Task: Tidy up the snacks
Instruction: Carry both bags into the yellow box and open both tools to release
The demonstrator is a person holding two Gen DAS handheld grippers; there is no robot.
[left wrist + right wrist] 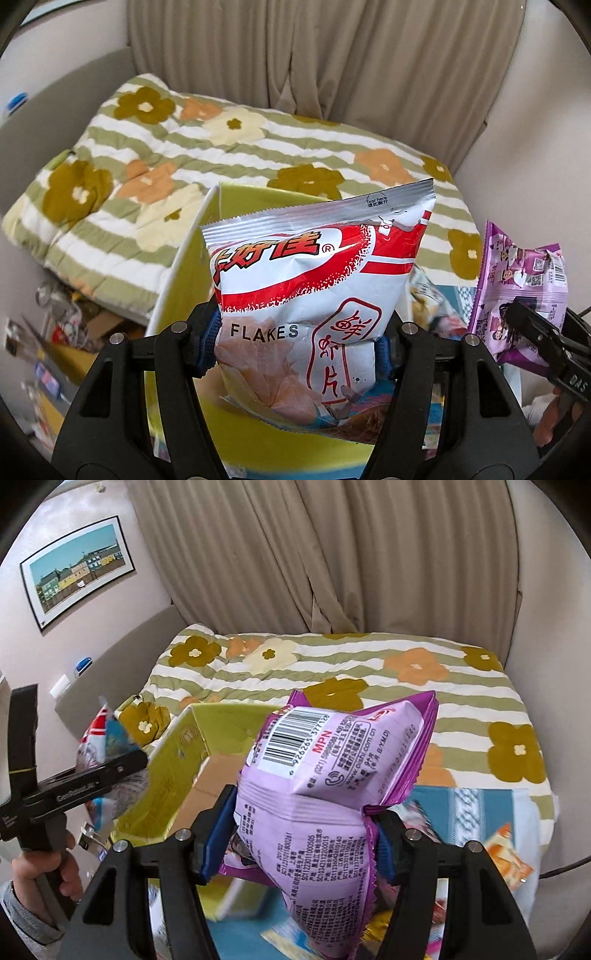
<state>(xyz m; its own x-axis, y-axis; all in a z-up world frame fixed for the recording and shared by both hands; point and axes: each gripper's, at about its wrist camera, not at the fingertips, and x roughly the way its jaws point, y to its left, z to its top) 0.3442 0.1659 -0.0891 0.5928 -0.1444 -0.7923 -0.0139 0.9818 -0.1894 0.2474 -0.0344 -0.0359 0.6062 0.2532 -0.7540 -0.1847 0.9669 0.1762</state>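
Two grippers (295, 343) (303, 838), two snack bags (317, 291) (325, 797)

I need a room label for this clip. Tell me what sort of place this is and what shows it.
Most likely a bedroom at home. A bed with a flowered quilt fills the background, long curtains hang behind it, and a framed picture hangs on the wall.

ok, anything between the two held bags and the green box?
Nothing visible. Left gripper holds the red bag, right gripper the purple bag, both above the open green box; only air lies between.
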